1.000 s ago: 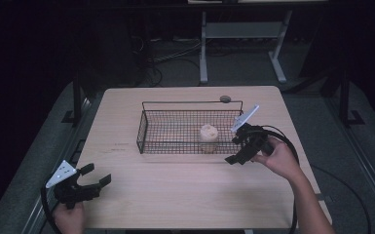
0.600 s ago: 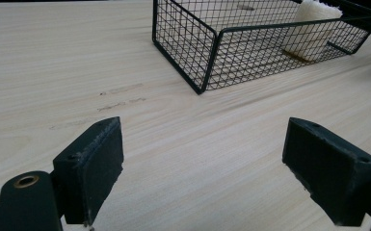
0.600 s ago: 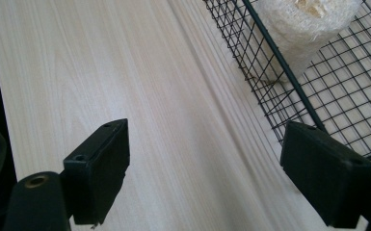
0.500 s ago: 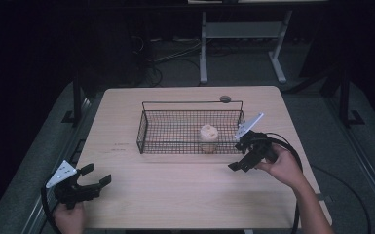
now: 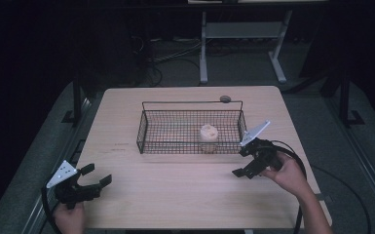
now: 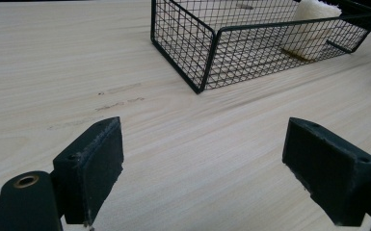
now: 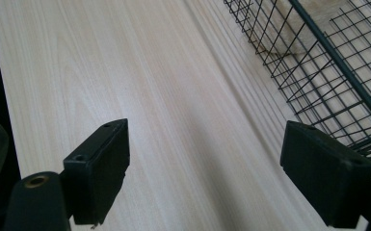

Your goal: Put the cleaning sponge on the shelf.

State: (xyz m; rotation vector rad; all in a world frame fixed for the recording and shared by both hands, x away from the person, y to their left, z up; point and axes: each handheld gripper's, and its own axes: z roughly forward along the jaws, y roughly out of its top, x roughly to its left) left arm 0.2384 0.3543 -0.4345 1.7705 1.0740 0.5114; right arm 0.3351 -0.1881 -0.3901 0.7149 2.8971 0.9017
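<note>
A black wire basket [image 5: 143, 127] stands in the middle of the wooden table, also seen in the left gripper view [image 6: 207, 57] and the right gripper view [image 7: 327, 62]. A pale round spongy object [image 5: 208, 132] [image 6: 313, 29] sits inside it toward its right end. My right gripper [image 5: 241, 162] [image 7: 205, 178] hovers over bare table just off the basket's front right corner, open with nothing between its jaws. My left gripper [image 5: 97, 174] [image 6: 205, 168] rests near the table's front left corner, open and holding nothing, its jaws facing the basket.
A small grey round disc [image 5: 225, 99] lies on the table behind the basket's back rim. Light wood table [image 5: 175, 195] spreads in front of the basket. Beyond the far edge stand a metal frame's legs [image 5: 203, 53] and cables on the dark floor.
My right gripper has drawn back from beside the basket's right end toward the front and lower, staying open. The left gripper has held still.
</note>
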